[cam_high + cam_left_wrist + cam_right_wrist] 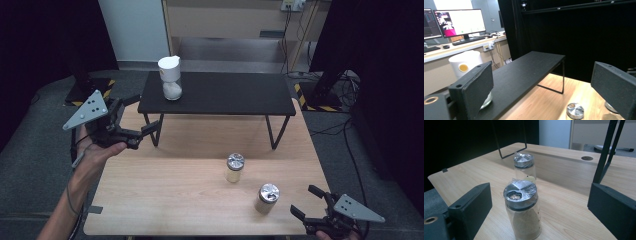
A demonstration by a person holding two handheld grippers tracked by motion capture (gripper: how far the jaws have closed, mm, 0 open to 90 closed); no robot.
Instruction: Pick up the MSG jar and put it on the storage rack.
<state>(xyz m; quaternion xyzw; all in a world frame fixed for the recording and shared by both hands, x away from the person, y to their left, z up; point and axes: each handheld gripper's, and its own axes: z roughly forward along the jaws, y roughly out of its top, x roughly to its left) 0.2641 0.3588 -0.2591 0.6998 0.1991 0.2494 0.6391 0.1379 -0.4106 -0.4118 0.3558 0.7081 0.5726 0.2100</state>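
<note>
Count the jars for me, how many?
3: a white-lidded jar stands on the black shelf; two silver-lidded jars stand on the wooden table, near the right gripper.

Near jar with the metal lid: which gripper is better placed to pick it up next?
Right. The right gripper sits open beside the near jar, which stands between its jaws in the right gripper view. The left gripper is open off the table's far left corner.
</note>
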